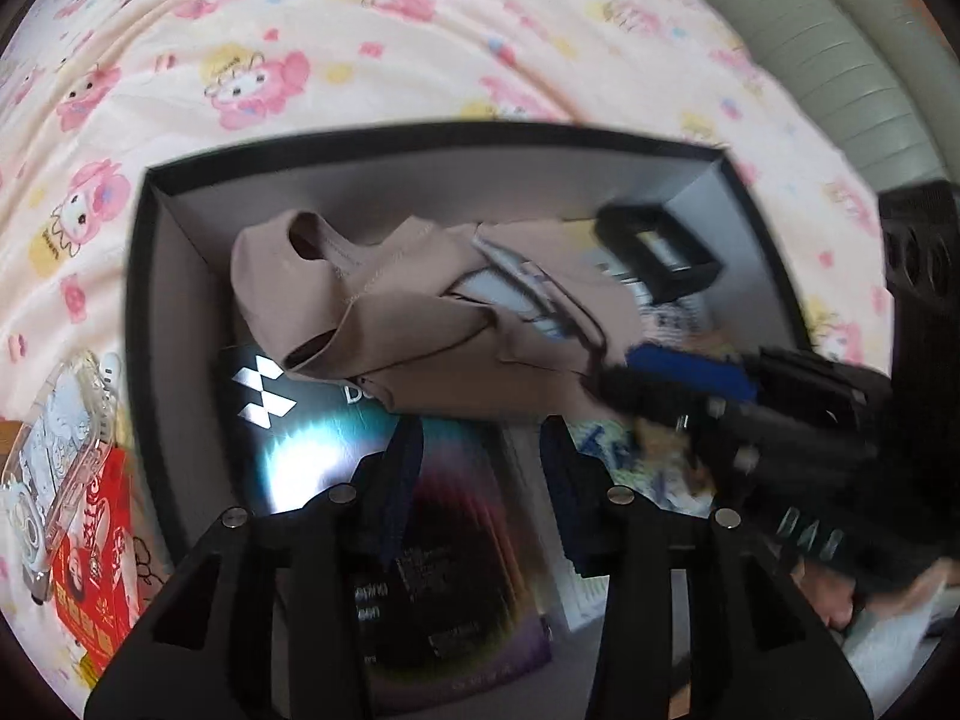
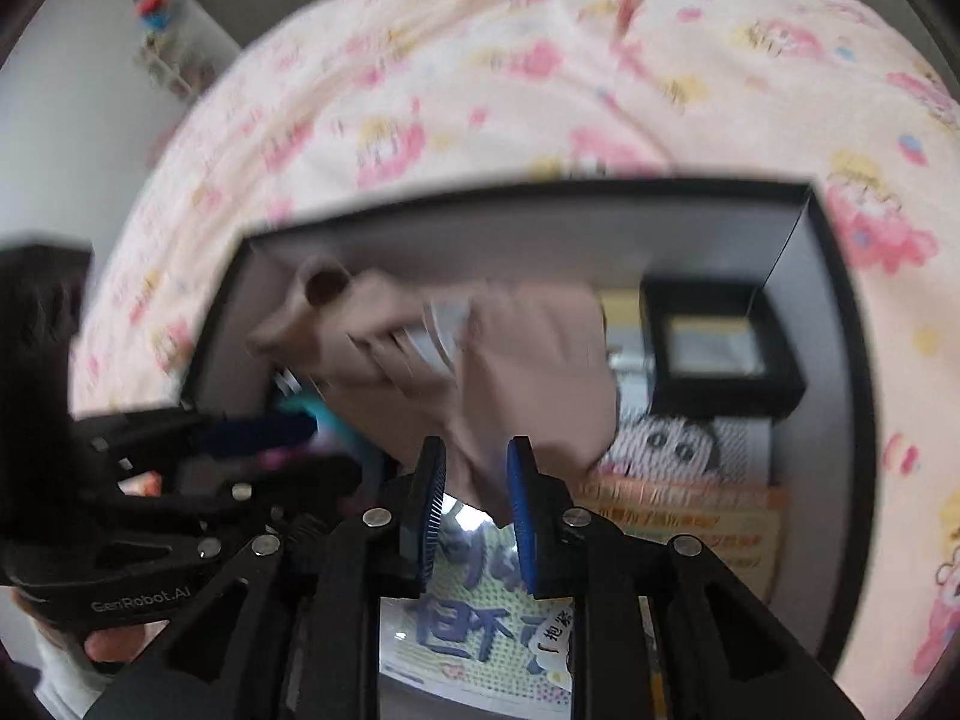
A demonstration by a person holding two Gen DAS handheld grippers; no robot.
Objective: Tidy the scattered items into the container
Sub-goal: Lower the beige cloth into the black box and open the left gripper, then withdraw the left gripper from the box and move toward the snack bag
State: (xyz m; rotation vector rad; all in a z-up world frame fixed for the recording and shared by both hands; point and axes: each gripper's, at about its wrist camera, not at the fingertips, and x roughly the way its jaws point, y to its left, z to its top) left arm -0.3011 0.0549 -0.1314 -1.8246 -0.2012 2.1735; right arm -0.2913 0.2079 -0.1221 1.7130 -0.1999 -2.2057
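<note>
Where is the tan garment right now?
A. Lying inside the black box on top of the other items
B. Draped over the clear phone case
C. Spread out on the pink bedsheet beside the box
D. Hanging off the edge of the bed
A: the tan garment lies crumpled within the walls of the black box, over the dark glossy package and printed cards.

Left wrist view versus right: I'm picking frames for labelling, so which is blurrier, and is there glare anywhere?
Right wrist view: motion-smeared, the beige garment soft-edged. Left wrist view: sharper, but glare whites out part of the glossy dark box; both bend at the fisheye rim.
</note>
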